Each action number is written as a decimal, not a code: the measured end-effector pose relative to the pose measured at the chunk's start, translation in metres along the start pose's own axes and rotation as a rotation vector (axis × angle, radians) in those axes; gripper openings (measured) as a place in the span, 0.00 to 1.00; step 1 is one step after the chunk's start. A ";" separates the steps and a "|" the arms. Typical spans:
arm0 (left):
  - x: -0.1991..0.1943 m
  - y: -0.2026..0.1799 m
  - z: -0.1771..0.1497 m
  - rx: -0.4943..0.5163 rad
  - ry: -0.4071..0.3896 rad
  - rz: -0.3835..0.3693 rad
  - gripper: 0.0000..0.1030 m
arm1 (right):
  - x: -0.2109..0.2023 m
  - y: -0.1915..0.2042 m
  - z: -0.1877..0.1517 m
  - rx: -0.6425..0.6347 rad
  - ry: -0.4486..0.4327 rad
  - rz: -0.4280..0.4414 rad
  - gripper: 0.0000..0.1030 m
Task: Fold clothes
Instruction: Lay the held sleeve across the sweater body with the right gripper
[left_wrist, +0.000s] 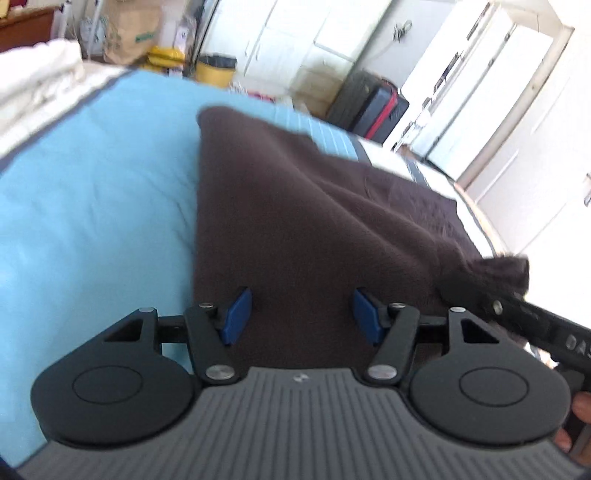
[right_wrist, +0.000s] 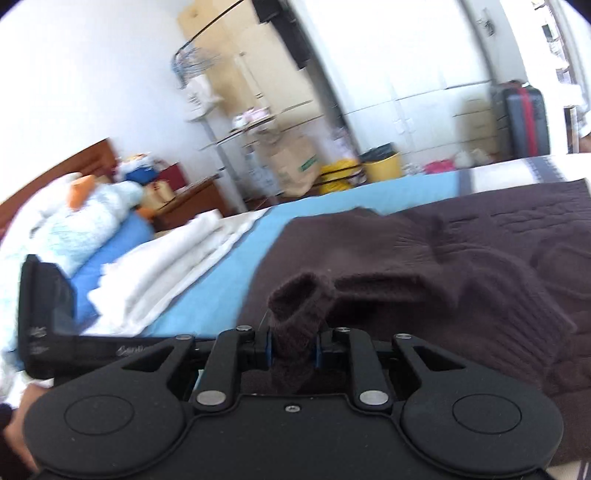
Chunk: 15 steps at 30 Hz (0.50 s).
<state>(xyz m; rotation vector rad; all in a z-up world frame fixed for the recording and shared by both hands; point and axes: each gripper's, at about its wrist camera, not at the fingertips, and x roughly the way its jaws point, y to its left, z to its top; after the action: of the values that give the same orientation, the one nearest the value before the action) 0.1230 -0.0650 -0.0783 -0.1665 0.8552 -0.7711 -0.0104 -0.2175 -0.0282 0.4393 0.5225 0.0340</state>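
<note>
A dark brown knitted sweater (left_wrist: 295, 206) lies spread on a light blue bed sheet (left_wrist: 92, 206). My left gripper (left_wrist: 301, 314) hovers just above the sweater's near part, open, its blue pads (left_wrist: 236, 314) apart with nothing between them. At the right edge of the left wrist view the other gripper (left_wrist: 491, 291) pinches a raised bit of the sweater. In the right wrist view my right gripper (right_wrist: 293, 349) is shut on a ribbed cuff (right_wrist: 301, 306) of the sweater (right_wrist: 461, 266), which sticks up between the blue pads.
Folded white bedding (right_wrist: 177, 266) and pillows (right_wrist: 85, 210) lie to the left on the bed. Beyond the bed stand a yellow bin (right_wrist: 382, 164), paper bags (right_wrist: 295, 166), a metal shelf rack (right_wrist: 236, 122), a suitcase (left_wrist: 373, 109) and white wardrobe doors (left_wrist: 295, 40).
</note>
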 end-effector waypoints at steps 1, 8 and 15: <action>0.002 0.003 0.000 -0.008 0.017 0.006 0.60 | 0.005 -0.002 -0.002 0.002 0.029 -0.017 0.22; 0.021 -0.011 -0.005 0.103 0.114 0.125 0.61 | 0.035 -0.016 -0.024 0.024 0.153 -0.112 0.29; 0.006 0.004 -0.001 -0.004 0.025 0.144 0.62 | 0.027 -0.024 -0.022 0.082 0.113 0.021 0.25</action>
<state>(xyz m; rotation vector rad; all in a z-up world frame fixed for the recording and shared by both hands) 0.1272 -0.0657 -0.0840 -0.0974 0.8829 -0.6384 0.0005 -0.2262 -0.0682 0.5253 0.6326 0.0577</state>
